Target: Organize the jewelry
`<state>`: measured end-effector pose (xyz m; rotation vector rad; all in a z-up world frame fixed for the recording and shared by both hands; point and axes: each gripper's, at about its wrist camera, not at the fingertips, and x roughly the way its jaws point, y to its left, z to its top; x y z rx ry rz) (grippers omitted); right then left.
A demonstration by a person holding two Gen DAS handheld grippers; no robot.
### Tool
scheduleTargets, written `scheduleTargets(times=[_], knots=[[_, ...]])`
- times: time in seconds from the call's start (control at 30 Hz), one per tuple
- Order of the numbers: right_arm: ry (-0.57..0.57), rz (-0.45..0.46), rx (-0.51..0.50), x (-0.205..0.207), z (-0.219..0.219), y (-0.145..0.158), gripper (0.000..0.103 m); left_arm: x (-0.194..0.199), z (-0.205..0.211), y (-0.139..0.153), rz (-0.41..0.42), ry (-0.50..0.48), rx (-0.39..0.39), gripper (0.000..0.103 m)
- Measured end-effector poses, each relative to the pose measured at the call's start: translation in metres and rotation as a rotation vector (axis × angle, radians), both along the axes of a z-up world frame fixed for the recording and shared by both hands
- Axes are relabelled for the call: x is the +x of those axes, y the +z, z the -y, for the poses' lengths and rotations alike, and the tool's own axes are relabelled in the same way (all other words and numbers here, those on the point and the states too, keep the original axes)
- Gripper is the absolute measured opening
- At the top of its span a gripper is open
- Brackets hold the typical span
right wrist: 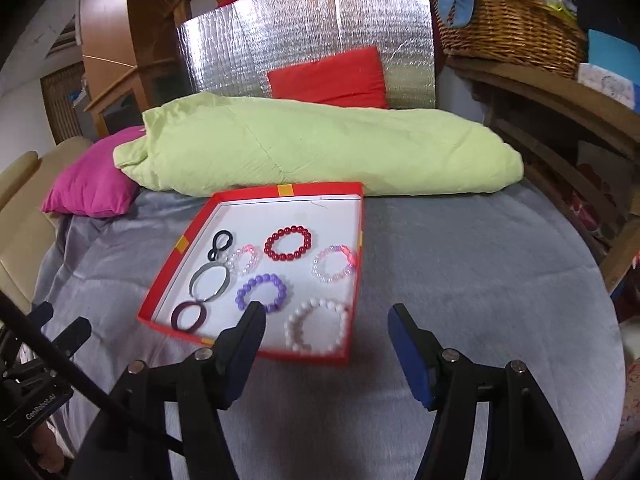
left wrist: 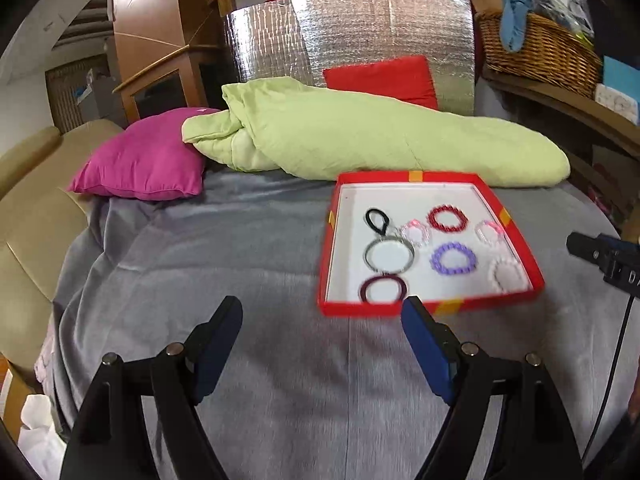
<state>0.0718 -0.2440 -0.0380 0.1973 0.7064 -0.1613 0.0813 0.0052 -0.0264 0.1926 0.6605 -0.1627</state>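
The jewelry lies in a shallow red box (right wrist: 168, 300) with a white floor, set on the grey blanket (right wrist: 480, 280) that covers the bed, toward its far side just before a rolled green duvet (right wrist: 320, 148). Along the box's left wall run a small black loop (right wrist: 220, 245), a silver bangle (right wrist: 210, 281) and a dark maroon ring (right wrist: 189, 316), each touching or nearly touching the next. To their right sit a pale pink bead bracelet (right wrist: 244, 261), a red bead bracelet (right wrist: 288, 243), a purple bead bracelet (right wrist: 262, 293), a pink-and-white bead bracelet (right wrist: 334, 265) against the right wall, and a white bead bracelet (right wrist: 316, 330) in the near right corner.

The right gripper (right wrist: 326, 320) hangs just before the box's near edge, jaws apart and holding nothing; its left finger overlaps the purple bracelet in this view, though I cannot tell whether it touches. The left gripper (left wrist: 320, 316) hovers over bare blanket near the box's near left corner, likewise spread and empty.

The risks, as I judge them: the pieces on the left lie so close that closing on one may drag its neighbour along. Round beads can slip from flat pads. The box is light card on soft cloth, so a finger catching its low wall could shove or tip it and scatter everything. The two tools also share the near edge and could collide.
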Motion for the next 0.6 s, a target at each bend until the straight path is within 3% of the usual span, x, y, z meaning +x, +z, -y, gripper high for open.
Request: scheduleTargets(times=[0.2,0.6], knots=[[-0.017,0.034,0.031,-0.034,-0.001,0.005,0.069,-0.032,-0.005,0.006,0.010,-0.023,0.019,0.082],[0.034,0.082,-0.062,-0.096,-0.035,0.018,0.072,-0.082,-0.019,0.045,0.040,-0.021,0.019,0.082]])
